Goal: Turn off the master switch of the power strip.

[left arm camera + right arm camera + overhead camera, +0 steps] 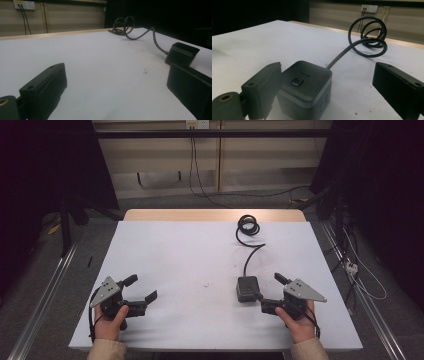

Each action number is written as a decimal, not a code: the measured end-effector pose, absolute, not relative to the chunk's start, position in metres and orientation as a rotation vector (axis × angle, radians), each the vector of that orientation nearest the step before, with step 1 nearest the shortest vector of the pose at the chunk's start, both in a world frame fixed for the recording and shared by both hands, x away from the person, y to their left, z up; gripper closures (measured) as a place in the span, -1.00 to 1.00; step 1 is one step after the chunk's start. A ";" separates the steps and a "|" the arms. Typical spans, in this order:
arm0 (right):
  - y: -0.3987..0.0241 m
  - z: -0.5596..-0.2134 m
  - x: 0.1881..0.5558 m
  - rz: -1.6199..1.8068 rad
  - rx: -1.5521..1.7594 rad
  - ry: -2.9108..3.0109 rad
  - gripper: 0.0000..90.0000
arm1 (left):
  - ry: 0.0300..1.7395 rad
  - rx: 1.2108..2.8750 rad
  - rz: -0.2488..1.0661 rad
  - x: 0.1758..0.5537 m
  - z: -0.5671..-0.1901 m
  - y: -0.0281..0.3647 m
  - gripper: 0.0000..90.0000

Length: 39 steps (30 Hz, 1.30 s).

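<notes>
Right gripper (269,291), lower right of the frame, has its jaws spread wide and empty, one jaw beside the cube (247,288). Left gripper (140,288), lower left, gapes empty too. The cable (248,227) coils upper centre.

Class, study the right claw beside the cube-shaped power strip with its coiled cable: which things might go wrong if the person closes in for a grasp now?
1. The right claw is open, with one jaw against the cube power strip and the other far off; closing may shove the cube sideways rather than clamp it.
2. The jaw sits near the top button and might press it.
3. Lifting could drag the coiled cable across the table.
</notes>
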State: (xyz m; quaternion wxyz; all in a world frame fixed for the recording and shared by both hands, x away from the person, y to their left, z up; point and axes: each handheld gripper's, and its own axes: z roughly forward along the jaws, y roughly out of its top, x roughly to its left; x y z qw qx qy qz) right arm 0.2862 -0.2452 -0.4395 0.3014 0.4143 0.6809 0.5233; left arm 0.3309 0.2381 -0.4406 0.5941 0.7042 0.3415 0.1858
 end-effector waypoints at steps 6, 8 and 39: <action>-0.243 -0.437 0.289 1.388 1.096 1.810 -0.81 | 0.792 1.636 0.433 0.331 -0.441 0.238 -0.94; -0.243 -0.437 0.290 1.383 1.099 1.810 -0.81 | 0.792 1.635 0.432 0.331 -0.441 0.238 -0.94; -0.240 -0.429 0.296 1.400 1.116 1.814 -0.51 | 0.792 1.638 0.437 0.331 -0.440 0.238 -0.94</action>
